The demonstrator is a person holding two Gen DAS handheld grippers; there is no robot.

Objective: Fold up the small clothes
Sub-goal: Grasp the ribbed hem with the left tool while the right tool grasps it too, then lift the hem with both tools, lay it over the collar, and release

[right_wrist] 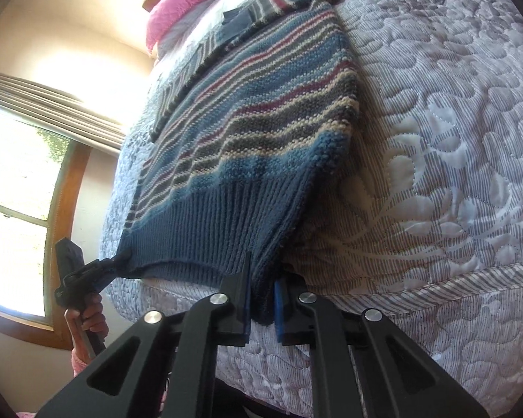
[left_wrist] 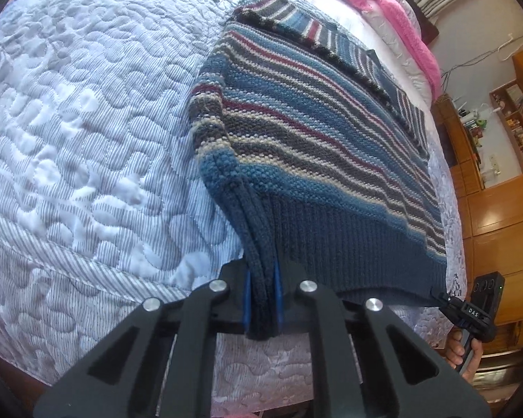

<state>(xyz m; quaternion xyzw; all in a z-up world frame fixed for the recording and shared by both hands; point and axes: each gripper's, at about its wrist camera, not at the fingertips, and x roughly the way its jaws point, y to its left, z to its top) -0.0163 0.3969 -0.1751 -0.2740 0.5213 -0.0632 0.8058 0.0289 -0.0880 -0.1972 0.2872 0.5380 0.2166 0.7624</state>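
A striped knit sweater (left_wrist: 313, 111) in blue, grey, cream and maroon lies on the quilted bed, its sleeves folded over the back. Its dark blue ribbed hem (left_wrist: 331, 244) hangs toward the bed's near edge. My left gripper (left_wrist: 261, 278) is shut on the hem's left corner. The right gripper (left_wrist: 439, 296) appears there too, pinching the hem's other corner. In the right wrist view the same sweater (right_wrist: 261, 111) spreads away from me, my right gripper (right_wrist: 261, 285) is shut on the hem's right corner, and the left gripper (right_wrist: 116, 261) holds the far corner.
A grey and white quilt (left_wrist: 87, 139) covers the bed. Pink bedding (left_wrist: 401, 17) lies at the head end. Wooden cabinets and shelves (left_wrist: 505, 174) stand beyond the bed's far side. A window with a wooden frame (right_wrist: 28, 209) is on the opposite wall.
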